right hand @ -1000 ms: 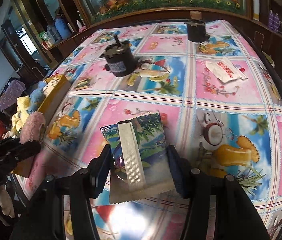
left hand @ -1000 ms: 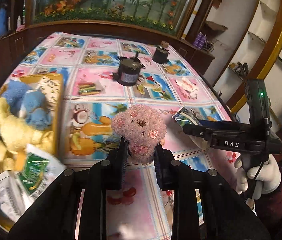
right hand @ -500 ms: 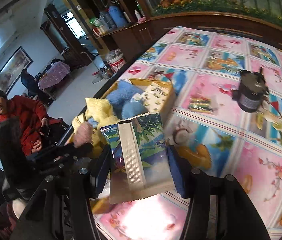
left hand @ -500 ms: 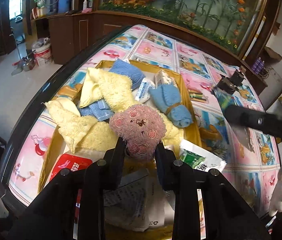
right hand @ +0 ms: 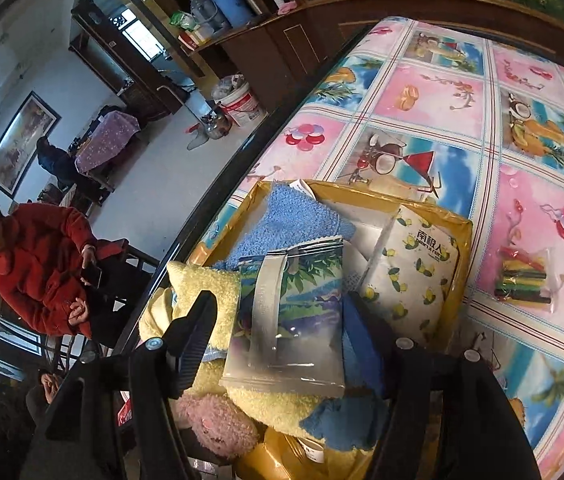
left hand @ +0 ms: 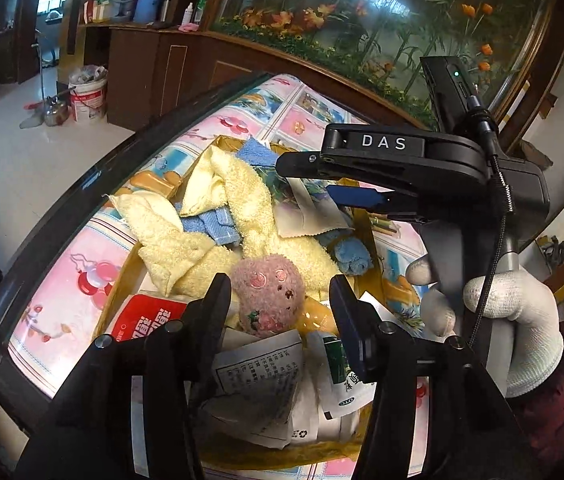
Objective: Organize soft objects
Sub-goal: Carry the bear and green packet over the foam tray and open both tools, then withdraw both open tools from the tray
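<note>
A yellow box (left hand: 128,258) on the table holds yellow towels (left hand: 242,200), blue cloths (left hand: 210,226) and several packets. My left gripper (left hand: 280,302) is open above the box, and the pink plush toy (left hand: 268,294) lies between its spread fingers on the pile. My right gripper (right hand: 282,320) is open over the same box (right hand: 462,264). The leafy foil packet (right hand: 294,312) rests on the towels between its fingers, touching neither that I can see. The right gripper also shows in the left wrist view (left hand: 310,168), open above the box's far end. The pink toy shows low in the right wrist view (right hand: 214,424).
The table has a pink and blue picture cloth (right hand: 522,140) and a dark curved edge (left hand: 62,208). A small bag of coloured items (right hand: 522,276) lies right of the box. A woman in red (right hand: 38,268) sits beyond the table. A white bucket (left hand: 88,98) stands on the floor.
Both grippers moved further over the box and opened. The pink toy dropped onto the towels, and the foil packet now lies on the pile.
</note>
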Action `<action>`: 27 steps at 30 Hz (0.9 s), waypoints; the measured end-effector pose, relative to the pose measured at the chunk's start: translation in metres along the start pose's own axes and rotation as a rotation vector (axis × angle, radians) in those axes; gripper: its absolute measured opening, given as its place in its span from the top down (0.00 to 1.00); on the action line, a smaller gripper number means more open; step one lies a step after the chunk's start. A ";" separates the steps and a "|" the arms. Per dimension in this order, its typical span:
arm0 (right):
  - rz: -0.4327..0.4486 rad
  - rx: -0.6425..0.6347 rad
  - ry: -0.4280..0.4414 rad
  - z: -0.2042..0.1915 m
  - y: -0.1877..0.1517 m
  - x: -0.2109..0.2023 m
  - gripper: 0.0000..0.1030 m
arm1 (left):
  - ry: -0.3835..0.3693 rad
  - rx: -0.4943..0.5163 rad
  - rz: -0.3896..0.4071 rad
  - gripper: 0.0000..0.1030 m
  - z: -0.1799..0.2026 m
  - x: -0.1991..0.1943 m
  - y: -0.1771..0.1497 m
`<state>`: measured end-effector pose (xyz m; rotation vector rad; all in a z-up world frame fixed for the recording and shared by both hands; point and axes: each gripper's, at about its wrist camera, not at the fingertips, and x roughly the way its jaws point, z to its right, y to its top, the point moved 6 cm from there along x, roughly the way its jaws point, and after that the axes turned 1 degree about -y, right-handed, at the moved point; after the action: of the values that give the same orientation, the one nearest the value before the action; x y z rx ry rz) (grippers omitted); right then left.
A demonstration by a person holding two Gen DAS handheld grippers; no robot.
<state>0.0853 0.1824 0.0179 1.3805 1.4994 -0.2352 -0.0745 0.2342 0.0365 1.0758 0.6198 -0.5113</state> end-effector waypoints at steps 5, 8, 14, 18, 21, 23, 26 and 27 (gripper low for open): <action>0.062 -0.004 0.007 0.000 -0.001 -0.028 0.33 | 0.105 0.029 0.044 0.50 0.002 -0.012 0.002; 0.132 -0.007 0.004 0.000 -0.005 -0.055 0.32 | 0.177 0.065 0.072 0.50 0.005 -0.017 0.001; 0.217 -0.014 -0.049 0.017 -0.031 -0.097 0.32 | 0.275 0.127 0.114 0.50 0.018 -0.029 -0.003; 0.253 -0.009 -0.111 0.039 -0.056 -0.117 0.32 | 0.293 0.157 0.112 0.50 0.029 -0.031 -0.009; 0.258 0.039 -0.125 0.062 -0.073 -0.128 0.32 | 0.299 0.183 0.113 0.50 0.042 -0.034 -0.015; 0.265 0.073 -0.129 0.077 -0.084 -0.137 0.32 | 0.308 0.204 0.122 0.50 0.053 -0.037 -0.018; 0.277 0.102 -0.144 0.092 -0.101 -0.148 0.32 | 0.312 0.230 0.131 0.50 0.067 -0.040 -0.022; 0.277 0.106 -0.146 0.095 -0.105 -0.151 0.32 | 0.313 0.237 0.133 0.50 0.070 -0.041 -0.023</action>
<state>0.0197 -0.0127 0.0411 1.6022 1.1752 -0.2371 -0.1037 0.1645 0.0735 1.4278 0.7686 -0.3066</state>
